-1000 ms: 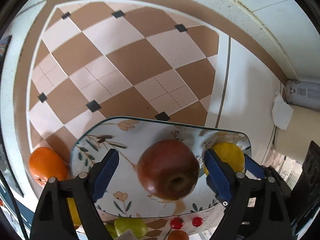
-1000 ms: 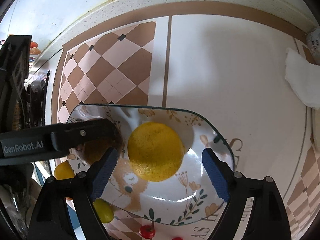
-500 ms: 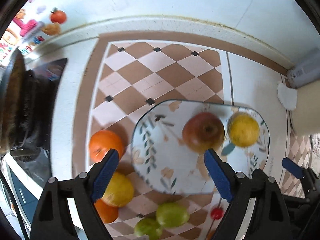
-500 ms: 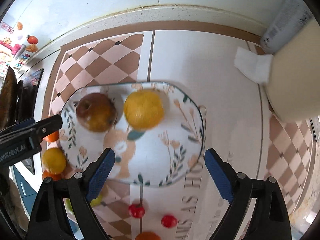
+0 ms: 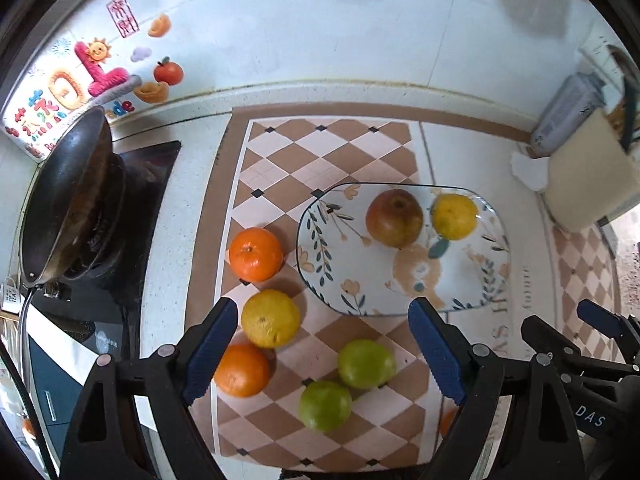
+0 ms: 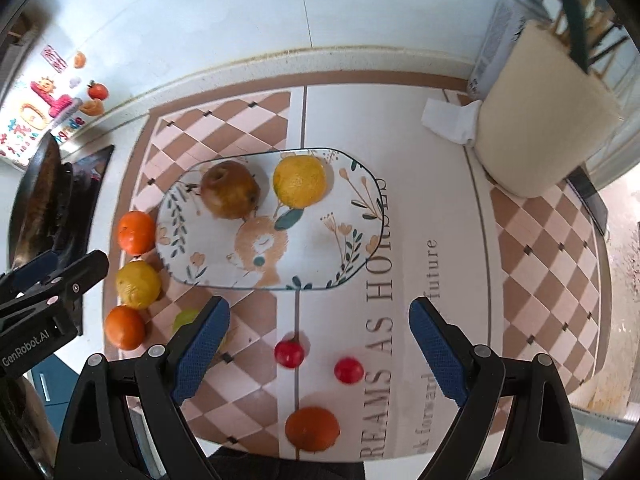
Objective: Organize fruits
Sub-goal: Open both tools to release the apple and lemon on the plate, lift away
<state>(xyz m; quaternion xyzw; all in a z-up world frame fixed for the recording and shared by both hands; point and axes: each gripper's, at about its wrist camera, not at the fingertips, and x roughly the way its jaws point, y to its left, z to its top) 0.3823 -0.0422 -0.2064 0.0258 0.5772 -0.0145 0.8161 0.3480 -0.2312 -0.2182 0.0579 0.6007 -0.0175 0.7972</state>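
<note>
A flowered plate (image 5: 460,280) (image 6: 320,240) lies on the checked mat and holds a reddish apple (image 5: 394,218) (image 6: 230,195) and a yellow citrus (image 5: 455,216) (image 6: 299,181). Left of the plate lie an orange (image 5: 256,254), a yellow citrus (image 5: 271,318) and another orange (image 5: 242,370); two green fruits (image 5: 367,364) (image 5: 325,405) lie in front. Two small red fruits (image 6: 289,354) (image 6: 349,370) and an orange (image 6: 312,429) lie near my right gripper. My left gripper (image 5: 324,352) and right gripper (image 6: 318,350) are both open, empty and raised above the counter.
A black wok (image 5: 68,200) sits on a stove at the left. A beige container (image 6: 544,120) with white tissue (image 6: 450,122) beside it stands at the right. The tiled wall runs along the back.
Both grippers have pulled back and risen away from the plate, leaving the apple and yellow citrus on it. The view now takes in the loose fruits around the plate.
</note>
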